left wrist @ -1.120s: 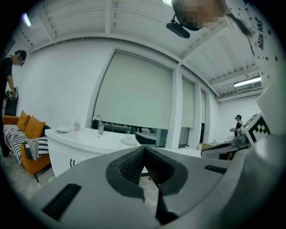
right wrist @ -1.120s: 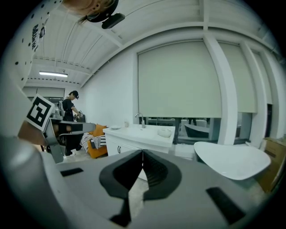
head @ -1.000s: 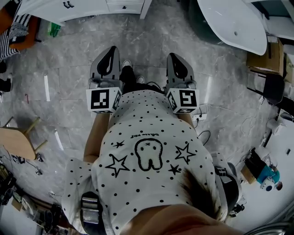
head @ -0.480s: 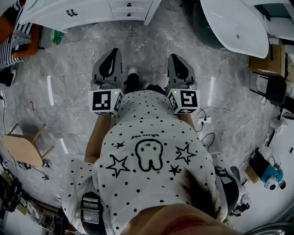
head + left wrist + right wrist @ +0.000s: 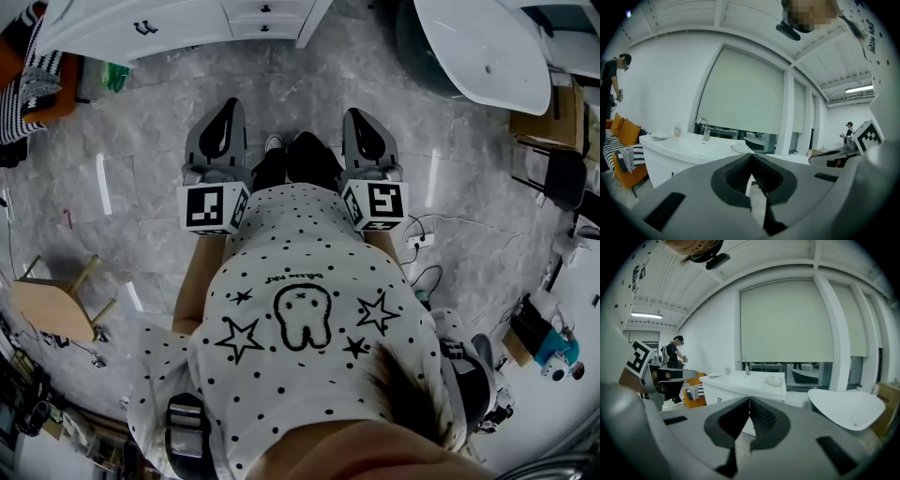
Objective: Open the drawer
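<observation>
Left hand-held gripper [image 5: 751, 158] clenched empty, right hand-held gripper [image 5: 749, 401] clenched empty, neither touching the drawer cabinet [image 5: 187, 23]

A bathroom-fittings showroom or studio, as I see it: a white vanity cabinet [image 5: 723, 394] with basin [image 5: 740, 378] and tap [image 5: 743, 363], a freestanding white tub [image 5: 846, 411], and grey marble-look floor tiles [image 5: 141, 187] underfoot. A wide roller blind [image 5: 787, 322] covers the window wall; an orange sofa [image 5: 626, 133], cardboard boxes [image 5: 539, 117] and loose cables [image 5: 427, 277] line the edges.
</observation>
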Tool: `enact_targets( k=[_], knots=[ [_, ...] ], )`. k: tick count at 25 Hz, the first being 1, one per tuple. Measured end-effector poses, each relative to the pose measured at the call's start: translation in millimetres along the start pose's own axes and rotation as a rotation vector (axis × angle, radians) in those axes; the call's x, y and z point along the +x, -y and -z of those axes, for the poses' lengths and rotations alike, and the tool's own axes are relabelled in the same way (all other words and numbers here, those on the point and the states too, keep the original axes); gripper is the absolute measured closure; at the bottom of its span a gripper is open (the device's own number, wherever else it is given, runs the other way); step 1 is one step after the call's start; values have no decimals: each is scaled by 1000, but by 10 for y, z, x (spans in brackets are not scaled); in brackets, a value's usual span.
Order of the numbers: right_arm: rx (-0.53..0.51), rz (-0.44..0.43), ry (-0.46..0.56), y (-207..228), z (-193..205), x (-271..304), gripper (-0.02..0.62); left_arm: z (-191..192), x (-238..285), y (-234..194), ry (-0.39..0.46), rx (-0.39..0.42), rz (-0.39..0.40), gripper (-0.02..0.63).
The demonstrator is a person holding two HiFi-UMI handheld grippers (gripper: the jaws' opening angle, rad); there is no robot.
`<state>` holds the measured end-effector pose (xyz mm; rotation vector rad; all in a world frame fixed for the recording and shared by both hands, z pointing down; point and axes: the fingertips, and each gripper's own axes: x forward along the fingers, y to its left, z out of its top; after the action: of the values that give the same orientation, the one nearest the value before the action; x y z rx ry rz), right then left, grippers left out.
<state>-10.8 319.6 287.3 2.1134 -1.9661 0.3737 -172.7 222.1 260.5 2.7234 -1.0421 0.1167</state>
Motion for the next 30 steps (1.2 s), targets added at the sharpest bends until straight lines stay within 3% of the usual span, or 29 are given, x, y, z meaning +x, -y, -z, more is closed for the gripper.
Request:
enact_targets(
  k=[10,30],
  knots=[
    [-10,-49,-17,116,-54,319,581,19,222,-94,-9,-21,-46,603],
    [-31,-135,22,913,-412,1138,581,-293,1238,-98,60,-19,-144,603]
  ],
)
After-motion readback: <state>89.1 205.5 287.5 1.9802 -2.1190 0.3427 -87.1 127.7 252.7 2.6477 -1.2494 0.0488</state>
